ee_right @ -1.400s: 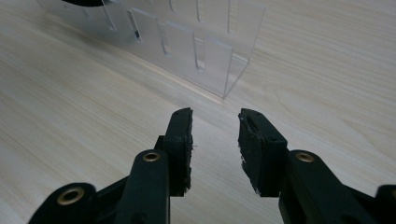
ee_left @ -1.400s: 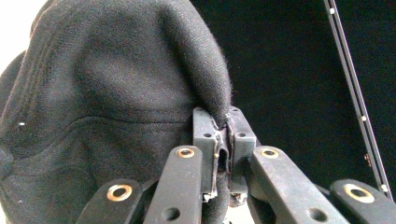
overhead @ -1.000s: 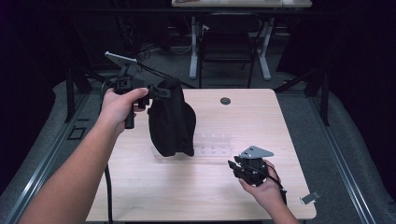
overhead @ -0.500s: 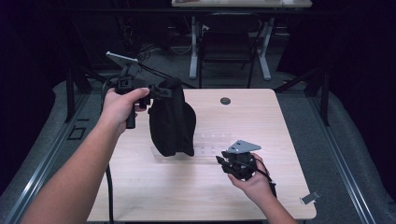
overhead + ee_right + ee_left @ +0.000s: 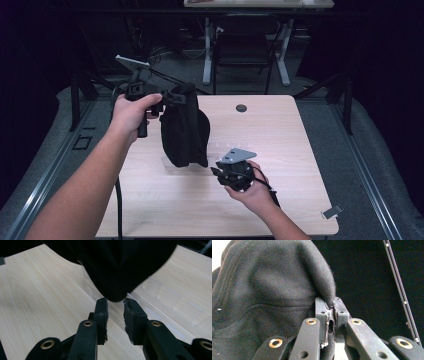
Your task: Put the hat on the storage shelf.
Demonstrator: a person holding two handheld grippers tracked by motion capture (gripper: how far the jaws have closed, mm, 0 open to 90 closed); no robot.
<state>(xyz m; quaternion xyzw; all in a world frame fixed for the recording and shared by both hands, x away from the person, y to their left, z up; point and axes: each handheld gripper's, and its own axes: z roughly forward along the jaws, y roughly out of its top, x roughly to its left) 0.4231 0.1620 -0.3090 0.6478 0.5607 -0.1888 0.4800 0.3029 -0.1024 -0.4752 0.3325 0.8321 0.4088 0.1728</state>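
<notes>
Cloth (image 5: 184, 130) hangs pinched in left gripper (image 5: 331, 312), just beyond part-open, closing right gripper (image 5: 115, 307).

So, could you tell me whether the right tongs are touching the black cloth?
Cannot tell: in the right gripper view, the right tongs stand open just under the black cloth.

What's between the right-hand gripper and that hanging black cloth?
Nothing: in the right gripper view, a small bare gap over the wooden table separates the right gripper from the black cloth.

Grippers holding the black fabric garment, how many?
1. The left gripper is clamped on an upper fold of the black fabric garment, hanging it over the wooden table. The right gripper sits just below its lower tip, jaws closing, nothing pinched yet.
</notes>
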